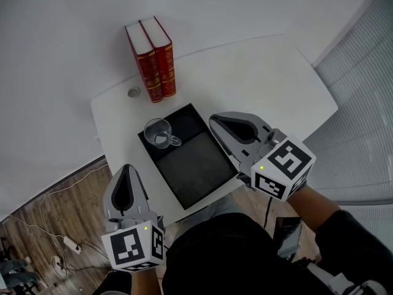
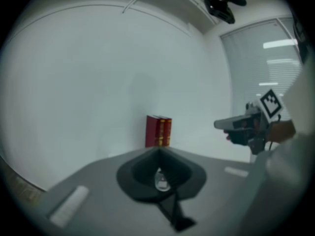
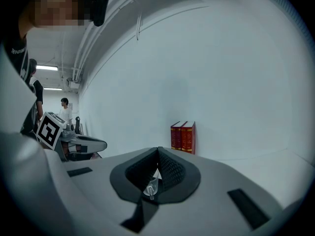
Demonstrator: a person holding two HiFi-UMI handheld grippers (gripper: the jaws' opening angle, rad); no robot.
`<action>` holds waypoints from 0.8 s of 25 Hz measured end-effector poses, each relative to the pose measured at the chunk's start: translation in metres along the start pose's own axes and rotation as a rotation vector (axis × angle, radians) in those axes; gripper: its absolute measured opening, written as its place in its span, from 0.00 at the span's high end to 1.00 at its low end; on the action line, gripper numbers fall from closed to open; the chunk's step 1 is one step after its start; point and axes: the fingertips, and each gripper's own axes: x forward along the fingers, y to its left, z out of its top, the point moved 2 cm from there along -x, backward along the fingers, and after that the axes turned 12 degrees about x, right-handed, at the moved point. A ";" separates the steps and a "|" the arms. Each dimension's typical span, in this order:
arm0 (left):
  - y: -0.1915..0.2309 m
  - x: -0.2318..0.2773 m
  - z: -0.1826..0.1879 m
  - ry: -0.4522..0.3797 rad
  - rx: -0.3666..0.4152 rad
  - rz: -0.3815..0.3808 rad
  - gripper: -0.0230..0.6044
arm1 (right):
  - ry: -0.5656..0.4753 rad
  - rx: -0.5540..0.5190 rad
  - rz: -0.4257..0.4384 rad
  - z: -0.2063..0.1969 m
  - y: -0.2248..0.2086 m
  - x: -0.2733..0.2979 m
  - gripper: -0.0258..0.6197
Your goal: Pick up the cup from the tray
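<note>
In the head view, a clear glass cup [image 1: 158,134] with a handle stands upright in the far left corner of a black tray [image 1: 202,165]. The tray lies slantwise on the white surface [image 1: 264,72], and two red books [image 1: 152,60] stand upright just beyond its far corner. The right claw [image 1: 216,121] hangs over the tray's right edge with its tips level with the cup. It is the nearer of the two, so it is likely staged for the reach. The left claw [image 1: 127,169] hovers off the surface's edge, to the tray's near left and well apart from it, probably to leave the way free. The left gripper view shows its jaws pressed together with nothing clamped. The cup is only glimpsed through the hollow behind the tips, down on the tray beyond. The right gripper view shows the same: jaws met at the tips and empty, the cup visible through the hollow, the books beyond the tray. By my reading the pick has not begun, and the right claw must spread before it can take the cup's wall or handle.
</note>
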 end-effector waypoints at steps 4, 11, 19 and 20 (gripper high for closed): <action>-0.005 0.009 -0.004 0.012 0.008 -0.008 0.96 | 0.000 0.004 -0.008 -0.002 -0.009 -0.002 0.94; -0.014 0.027 -0.019 0.048 0.012 -0.046 0.96 | 0.013 0.026 -0.031 -0.008 -0.025 -0.006 0.94; -0.025 0.045 -0.036 0.082 -0.003 -0.079 0.96 | 0.041 0.056 -0.075 -0.023 -0.039 -0.011 0.94; -0.027 0.046 -0.039 0.086 -0.007 -0.083 0.96 | 0.045 0.059 -0.078 -0.025 -0.040 -0.011 0.94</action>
